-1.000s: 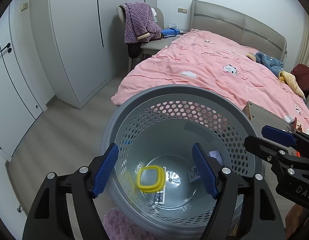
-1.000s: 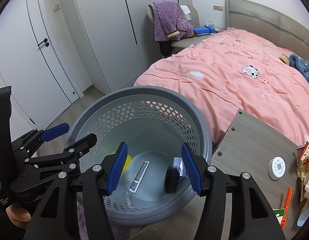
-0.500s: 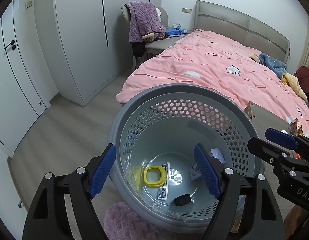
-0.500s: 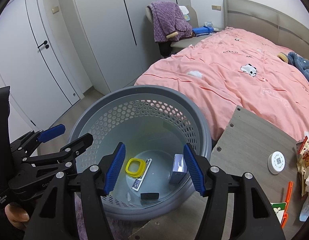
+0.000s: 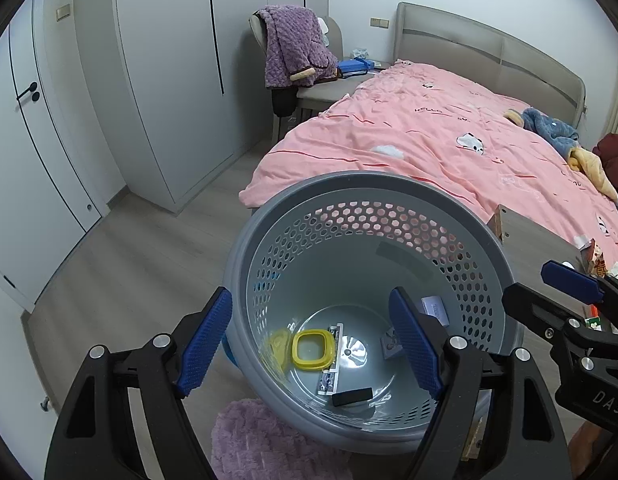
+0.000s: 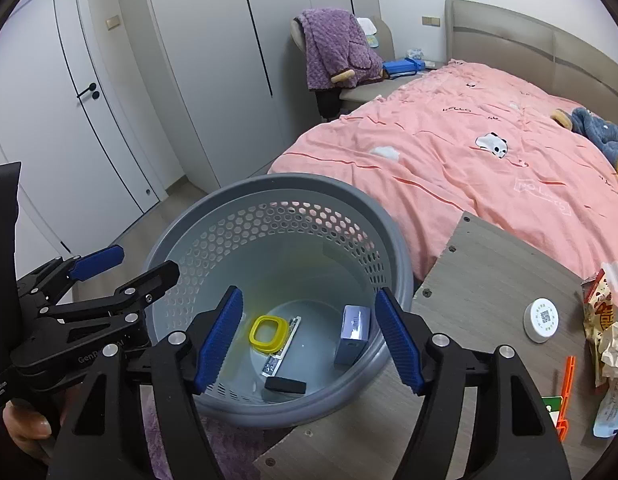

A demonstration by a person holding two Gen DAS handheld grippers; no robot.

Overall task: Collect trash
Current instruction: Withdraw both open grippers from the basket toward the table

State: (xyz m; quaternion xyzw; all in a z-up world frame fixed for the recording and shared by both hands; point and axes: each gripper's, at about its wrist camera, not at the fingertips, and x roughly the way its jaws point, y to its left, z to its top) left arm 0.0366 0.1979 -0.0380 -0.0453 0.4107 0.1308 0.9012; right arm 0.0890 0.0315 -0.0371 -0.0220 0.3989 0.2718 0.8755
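Room: bedroom with white wardrobe doors, a pink-covered bed (image 6: 469,152) and a grey wooden table (image 6: 481,308) at its foot.
Right gripper (image 6: 309,340): spread wide, blue pads well apart, nothing between them; it hangs over the mouth of the basket.
Left gripper (image 5: 309,344): likewise wide open and empty, poised above the same basket from the other side.
Basket (image 6: 373,216): grey, round, perforated wall, standing on the floor just beside the table's corner, directly beneath both grippers.
Inside the basket: a yellow ring (image 6: 268,333), a flat printed card (image 6: 281,348), a small black block (image 6: 285,385) and a pale box (image 6: 353,334) leaning upright against the wall.
Trash left out: crumpled snack wrappers (image 6: 601,320) at the far right edge of the table, with an orange stick (image 6: 567,376) lying lengthwise toward the camera just nearer.
Also on the table: a white round disc (image 6: 541,319), between the basket and the wrappers.
Key relation: the wrappers lie to the right of the right gripper, across the table and well apart from the basket; the right hand looks much the nearer, the left being on the basket's far side.
Likely next: I'd guess the right gripper swings right toward the wrappers.
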